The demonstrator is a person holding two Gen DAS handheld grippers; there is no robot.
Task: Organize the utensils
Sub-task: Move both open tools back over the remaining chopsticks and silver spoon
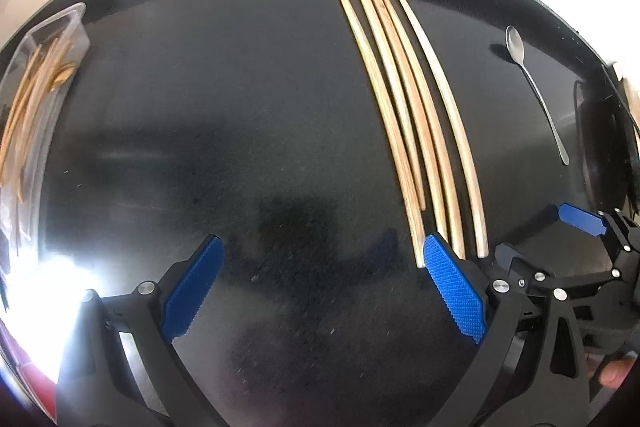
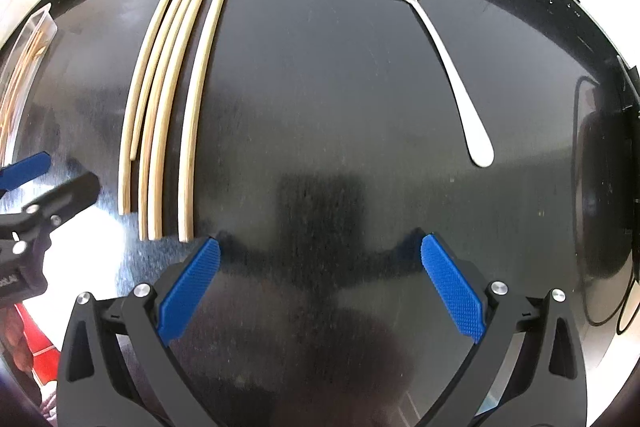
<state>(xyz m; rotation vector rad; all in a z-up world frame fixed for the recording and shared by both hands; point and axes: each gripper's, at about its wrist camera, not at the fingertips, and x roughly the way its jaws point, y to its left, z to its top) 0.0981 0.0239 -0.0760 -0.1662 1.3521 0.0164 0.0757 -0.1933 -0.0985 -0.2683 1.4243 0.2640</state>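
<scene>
Several wooden chopsticks (image 1: pixel 404 99) lie side by side on the black table, also seen in the right wrist view (image 2: pixel 168 83). A metal spoon (image 2: pixel 436 43) lies to their right, small in the left wrist view (image 1: pixel 536 87). My left gripper (image 1: pixel 324 247) is open and empty, its right finger (image 1: pixel 452 287) at the chopsticks' near ends. My right gripper (image 2: pixel 320 247) is open and empty over bare table between the chopsticks and the spoon. A clear plastic container (image 1: pixel 44 75) at the far left holds more chopsticks.
The black tabletop (image 2: pixel 320 107) has a far edge against a bright wall. A dark round object with a cable (image 2: pixel 604 187) sits at the right edge. The container's end shows at the left of the right wrist view (image 2: pixel 24 55).
</scene>
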